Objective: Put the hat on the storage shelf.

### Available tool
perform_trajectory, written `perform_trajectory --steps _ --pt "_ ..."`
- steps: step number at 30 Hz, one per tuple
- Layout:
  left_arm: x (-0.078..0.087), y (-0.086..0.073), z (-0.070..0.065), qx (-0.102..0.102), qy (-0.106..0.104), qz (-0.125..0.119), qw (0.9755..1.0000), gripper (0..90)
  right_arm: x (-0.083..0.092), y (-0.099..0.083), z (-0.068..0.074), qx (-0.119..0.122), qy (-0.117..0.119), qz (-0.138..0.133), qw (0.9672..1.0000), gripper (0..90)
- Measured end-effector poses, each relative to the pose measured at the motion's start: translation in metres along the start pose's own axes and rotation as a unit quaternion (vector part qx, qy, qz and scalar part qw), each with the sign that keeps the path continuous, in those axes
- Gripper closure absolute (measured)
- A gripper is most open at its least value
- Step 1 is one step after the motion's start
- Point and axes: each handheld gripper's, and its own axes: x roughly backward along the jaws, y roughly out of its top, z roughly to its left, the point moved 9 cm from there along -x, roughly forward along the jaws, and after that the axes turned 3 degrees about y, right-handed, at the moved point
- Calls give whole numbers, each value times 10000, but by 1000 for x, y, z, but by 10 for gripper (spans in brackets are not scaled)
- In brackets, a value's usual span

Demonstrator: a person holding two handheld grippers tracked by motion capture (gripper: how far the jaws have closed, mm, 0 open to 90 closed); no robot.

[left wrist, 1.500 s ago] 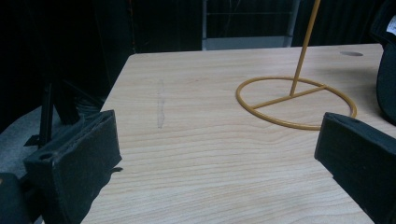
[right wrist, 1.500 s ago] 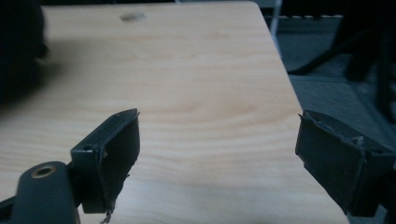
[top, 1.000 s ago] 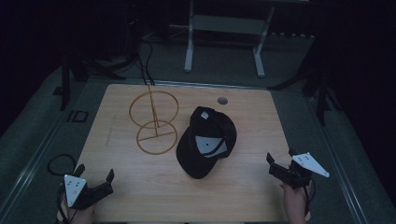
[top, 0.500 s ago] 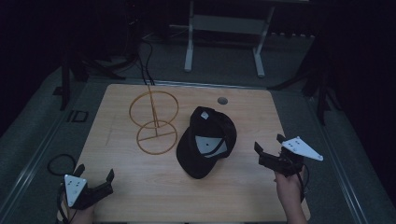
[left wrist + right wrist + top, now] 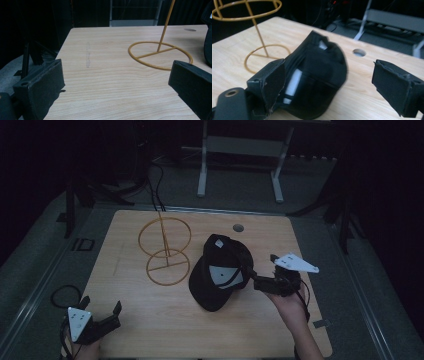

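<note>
A: right claw (image 5: 252, 279) sits at the cap's (image 5: 220, 270) edge, jaws spread wide, nothing pinched; cap lies upside down on the table (image 5: 150, 320), directly ahead of that claw, touching or nearly so; can't tell which from above.

B: risk?

A: my read: soft cloth, so if it shuts on one thin layer the cap folds and slips out; if it pushes forward before shutting, the cap slides away from the claw toward the wire stand (image 5: 165, 252); stand looks light, a nudge at its base ring could tip it.

B: left one?

A: left claw (image 5: 102, 317) is spread too, empty, well apart from the cap, low at the near table corner; no hazard there unless it swings in.

B: do the views differ?

A: the right gripper view has the cap (image 5: 312, 82) between and ahead of its own jaws, inner lining and white label facing up, and the stand (image 5: 259, 32) beyond the left jaw; cap is blurred there, so the exact contact point is unclear. The left gripper view has the stand's base ring (image 5: 160, 55) ahead, toward its right jaw, plus a sliver of cap (image 5: 207, 42) at the far right. The high view alone gives both claws and the gap from cap to stand: near, not touching.
</note>
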Motion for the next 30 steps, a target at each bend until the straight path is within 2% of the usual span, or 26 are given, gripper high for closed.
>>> perform_trajectory --steps 4,11,20,24,26,27,29,30 --pt "0 0 -1 -20 -14 9 10000 5 -19 2 9 -5 117 283 9995 133" --pt "1 0 -1 -4 -19 -6 10000 5 -51 -5 6 -45 -181 609 9980 141" --pt "1 1 -1 -12 -39 -11 10000 5 -77 -31 -3 -353 -487 1045 9927 190" --pt "1 1 -1 -22 -44 -16 10000 5 -79 -37 -5 -397 -599 1103 9913 275" --pt "1 1 -1 -29 -51 -17 10000 5 -80 -41 -6 -408 -655 1186 9899 395" --pt "1 1 -1 -30 -53 -14 10000 5 -81 -43 -5 -292 -704 1252 9892 507" --pt "1 1 -2 -28 -61 -15 10000 5 -81 -43 -5 -292 -704 1252 9892 507" --pt "1 1 -1 -29 -60 -13 10000 5 -83 -48 -4 -208 -684 1396 9876 672"
